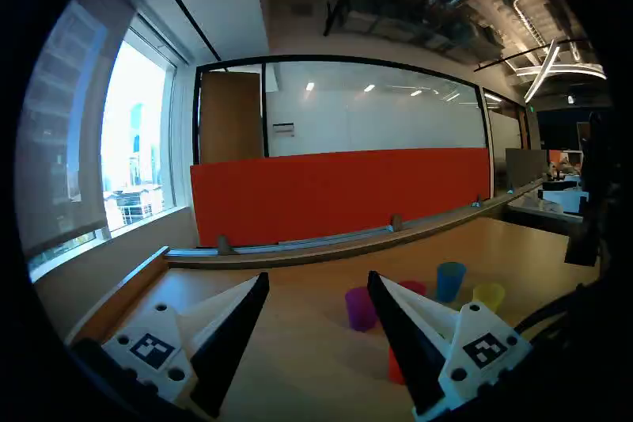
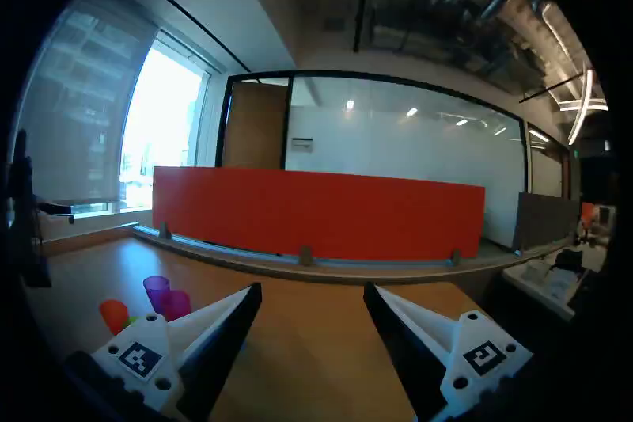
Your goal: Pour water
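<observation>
**Operator:** Left gripper status?

**Guide:** Your left gripper (image 1: 317, 279) has its fingers spread, with nothing pinched between them. Both fingers sit over the bench (image 1: 301, 359) and point at 12 o'clock toward the red partition (image 1: 340, 192).

**Operator:** Cup locations, left gripper view?

**Guide:** Five cups stand upright on the bench.
- The purple cup (image 1: 360, 309) shows in the gap between your fingers, close to the 3 o'clock finger.
- The pink cup (image 1: 413, 287) stands just past that finger's tip and is partly covered by it.
- The blue cup (image 1: 450, 281) is at 4 o'clock of the view.
- The yellow cup (image 1: 489, 295) is just beside the blue cup, on its 4 o'clock side.
- The orange cup (image 1: 395, 366) is low at 5 o'clock, mostly hidden behind the same finger.

You cannot tell whether any cup holds water.

**Operator:** Right gripper status?

**Guide:** Your right gripper (image 2: 312, 289) also has its fingers spread and grips nothing. It is over the bench and faces the partition at 12 o'clock.

**Operator:** Cup locations, right gripper view?

**Guide:** Look at 8 o'clock of the view, outside the 9 o'clock finger.
- The orange cup (image 2: 114, 315) is outermost.
- The purple cup (image 2: 156, 291) stands at 2 o'clock of the orange cup.
- The pink cup (image 2: 176, 305) overlaps the purple cup in the view. You cannot tell whether they touch.

All three cups are well apart from the gap between your fingers. A window (image 2: 162, 129) is at 10 o'clock.
</observation>
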